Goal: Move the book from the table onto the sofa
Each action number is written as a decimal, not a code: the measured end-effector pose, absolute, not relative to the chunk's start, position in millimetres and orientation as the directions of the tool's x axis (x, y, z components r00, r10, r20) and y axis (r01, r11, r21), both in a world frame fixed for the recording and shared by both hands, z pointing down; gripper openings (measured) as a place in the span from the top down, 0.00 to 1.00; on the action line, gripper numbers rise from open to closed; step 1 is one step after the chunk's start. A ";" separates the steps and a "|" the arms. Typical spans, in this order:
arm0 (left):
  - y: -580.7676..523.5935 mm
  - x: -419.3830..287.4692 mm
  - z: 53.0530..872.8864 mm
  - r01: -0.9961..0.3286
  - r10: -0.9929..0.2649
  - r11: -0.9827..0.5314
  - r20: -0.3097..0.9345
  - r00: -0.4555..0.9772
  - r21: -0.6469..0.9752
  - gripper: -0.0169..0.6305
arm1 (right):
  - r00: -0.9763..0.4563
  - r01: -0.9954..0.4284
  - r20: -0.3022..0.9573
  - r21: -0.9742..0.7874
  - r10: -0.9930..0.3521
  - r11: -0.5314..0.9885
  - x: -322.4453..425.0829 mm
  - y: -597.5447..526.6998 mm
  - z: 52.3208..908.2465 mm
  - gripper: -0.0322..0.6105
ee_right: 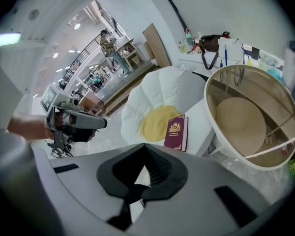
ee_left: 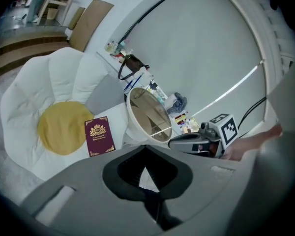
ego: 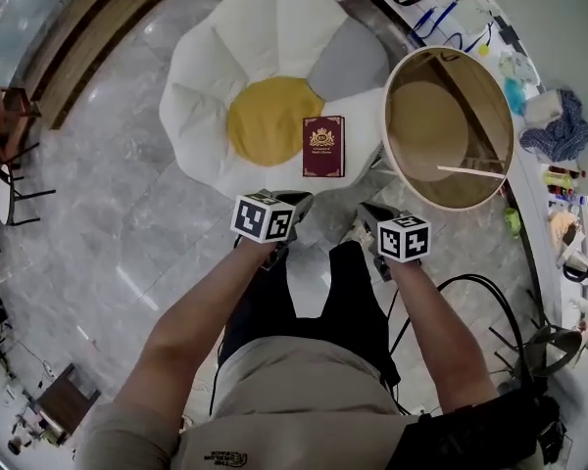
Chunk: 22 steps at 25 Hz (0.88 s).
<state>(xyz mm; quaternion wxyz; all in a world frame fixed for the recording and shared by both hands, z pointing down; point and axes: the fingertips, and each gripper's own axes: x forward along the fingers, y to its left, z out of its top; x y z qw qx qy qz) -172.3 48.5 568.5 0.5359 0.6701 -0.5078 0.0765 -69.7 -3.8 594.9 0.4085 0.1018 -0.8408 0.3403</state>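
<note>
— Where is the book (ego: 323,146)?

— Off the table (ego: 384,135). It lies flat on the white flower-shaped sofa (ego: 216,67), on the petal just beside the table's left edge. One long side touches the yellow cushion (ego: 269,120) in the sofa's middle. The tabletop itself is bare glass.

— And your claws?

— I hold both low and close to my body, at the table's near-left edge, well apart from the book. My left claw (ego: 294,200) has its jaws brought together with nothing between them, and my right claw (ego: 372,211) is the same. Each claw's own view shows only pale floor through the small gap behind the tips.

— Which way is the book from them?

— Straight ahead and slightly down, between the two claws. I judge it a shade nearer the left one.

— How does it lie?

— Maroon cover up, with its long axis running away from me, roughly along the table's left edge. The gold crest is at the far end and the lettering sits below it, so the short bottom edge points at me.

— Anything left to do?

— I judge not, since the book rests wholly on the sofa. If I had to shift it, I would open the left claw and take that near short edge, across the long axis.
</note>
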 end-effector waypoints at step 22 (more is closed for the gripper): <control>121.6 -100.9 305.2 -0.807 -0.639 -0.274 0.528 0.559 0.523 0.96 | -0.782 -0.343 0.623 -0.447 0.012 0.826 -15.1 76.3 351.2 0.93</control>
